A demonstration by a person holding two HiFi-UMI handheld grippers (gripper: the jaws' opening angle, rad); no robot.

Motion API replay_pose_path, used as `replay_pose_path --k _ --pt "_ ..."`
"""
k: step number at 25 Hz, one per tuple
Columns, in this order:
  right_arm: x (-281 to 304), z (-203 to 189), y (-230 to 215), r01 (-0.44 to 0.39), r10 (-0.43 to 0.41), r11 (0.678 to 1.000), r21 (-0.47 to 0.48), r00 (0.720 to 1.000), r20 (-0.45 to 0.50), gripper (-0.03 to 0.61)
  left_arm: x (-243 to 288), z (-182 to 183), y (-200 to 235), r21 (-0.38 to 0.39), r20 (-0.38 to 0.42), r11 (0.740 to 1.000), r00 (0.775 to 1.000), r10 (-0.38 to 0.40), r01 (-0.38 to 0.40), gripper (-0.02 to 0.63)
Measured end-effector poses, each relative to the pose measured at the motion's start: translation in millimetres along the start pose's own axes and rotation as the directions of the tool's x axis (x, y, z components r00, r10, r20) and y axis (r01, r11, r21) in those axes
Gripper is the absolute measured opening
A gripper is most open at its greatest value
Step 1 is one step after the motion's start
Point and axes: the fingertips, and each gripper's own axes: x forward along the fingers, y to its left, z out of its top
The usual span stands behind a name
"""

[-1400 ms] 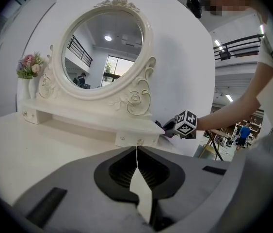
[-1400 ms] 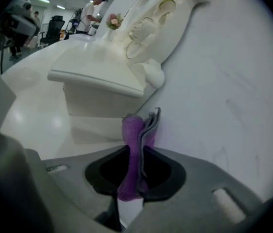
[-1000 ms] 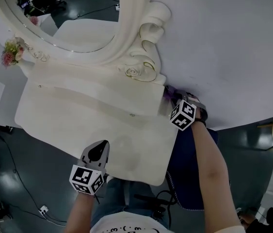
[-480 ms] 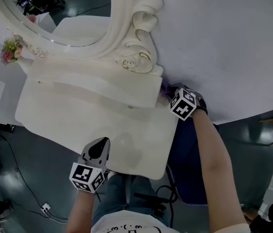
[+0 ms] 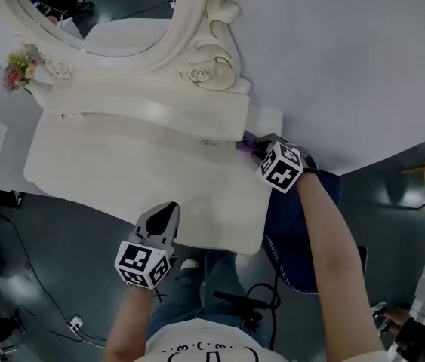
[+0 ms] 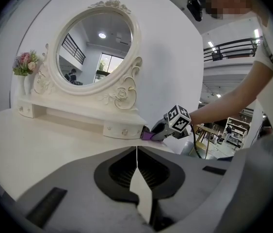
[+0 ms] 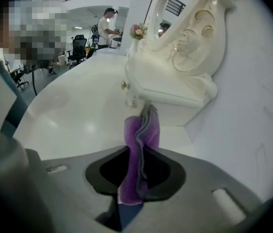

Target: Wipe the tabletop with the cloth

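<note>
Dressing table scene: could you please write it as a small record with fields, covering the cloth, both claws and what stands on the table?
Cloth: purple, folded, free end reaching toward the small drawer
Right claw: shut on the cloth, at the back right of the tabletop
Left claw: shut, empty, near the front edge
Mirror: oval, white carved frame, at the back
Flowers: pink, left of the mirror

White wall (image 5: 348, 66); dark floor (image 5: 76, 236); ornate oval mirror (image 5: 114, 6).

Left claw (image 6: 136, 152) closed, right claw (image 7: 138, 152) clamped.
</note>
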Motion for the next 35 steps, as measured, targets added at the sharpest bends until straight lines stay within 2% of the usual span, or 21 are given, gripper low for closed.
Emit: replay_pose_path --k 12,21,26,32,35 --pt "-26.7 16.3 126.5 -0.045 0.045 0.999 -0.004 0.999 0.01 0.067 -54.3 -1.2 -5.5 0.027 0.041 0.996 0.996 -0.085 0.084 0.003" --pt "-53.4 13.7 207.3 -0.044 0.046 0.995 0.086 0.999 -0.017 0.067 -103.0 -10.1 -7.4 0.05 0.052 0.98 0.979 -0.197 0.195 0.003" --pt "-69.0 14.0 251.0 -0.016 0.02 0.991 0.134 1.0 -0.023 0.068 -132.4 -20.8 -2.8 0.047 0.065 0.971 0.969 -0.238 0.235 0.003" --pt "-79.9 13.3 292.5 -0.009 0.02 0.981 0.194 0.998 -0.053 0.069 -160.3 -31.1 -0.1 0.026 0.082 0.967 0.964 -0.254 0.253 0.003" --pt "-82.4 11.5 311.9 -0.038 0.052 0.981 0.192 0.996 -0.069 0.069 -170.8 -29.3 2.4 0.018 0.102 0.97 0.965 -0.244 0.243 0.003"
